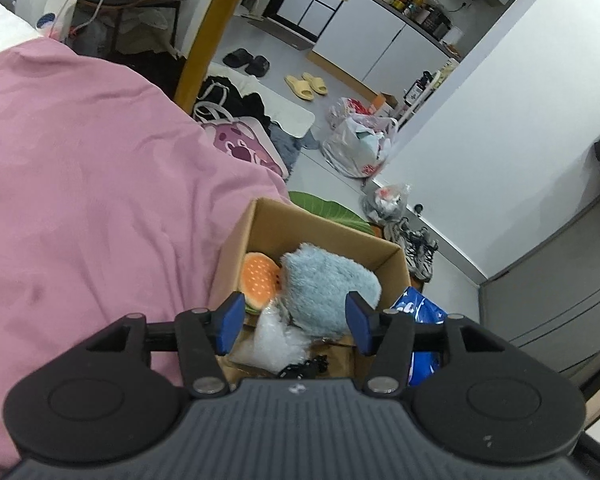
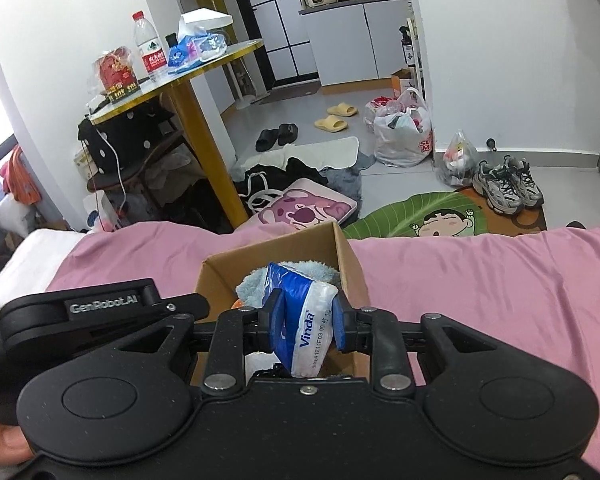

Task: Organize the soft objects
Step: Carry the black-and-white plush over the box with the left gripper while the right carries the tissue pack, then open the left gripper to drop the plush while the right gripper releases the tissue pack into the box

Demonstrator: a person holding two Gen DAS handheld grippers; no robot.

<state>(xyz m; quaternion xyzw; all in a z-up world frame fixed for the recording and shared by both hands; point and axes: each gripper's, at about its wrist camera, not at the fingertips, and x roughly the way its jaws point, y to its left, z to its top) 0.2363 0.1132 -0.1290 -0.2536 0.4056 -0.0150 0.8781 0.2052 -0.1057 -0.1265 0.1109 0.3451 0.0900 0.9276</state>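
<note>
A cardboard box [image 1: 394, 258] stands on the pink bed cover [image 1: 92, 184]. Inside lie a light blue plush toy [image 1: 328, 288], an orange burger-shaped plush [image 1: 258, 276] and a clear plastic bag [image 1: 276, 338]. My left gripper [image 1: 294, 322] is open and empty above the box's near side. My right gripper [image 2: 306, 318] is shut on a blue and white Vinda tissue pack [image 2: 304, 316] and holds it over the box [image 2: 350, 258], above the blue plush [image 2: 252, 286]. The pack also shows at the box's right in the left wrist view [image 1: 418, 312]. The left gripper's body [image 2: 100, 312] shows at the left.
The bed edge runs past the box; beyond it the floor holds a green leaf mat [image 2: 432, 216], sneakers [image 2: 508, 184], plastic bags [image 2: 404, 132], slippers [image 2: 336, 118], a pink bag [image 2: 300, 208] and clothes. A round table with a yellow leg [image 2: 204, 136] carries bottles and packets.
</note>
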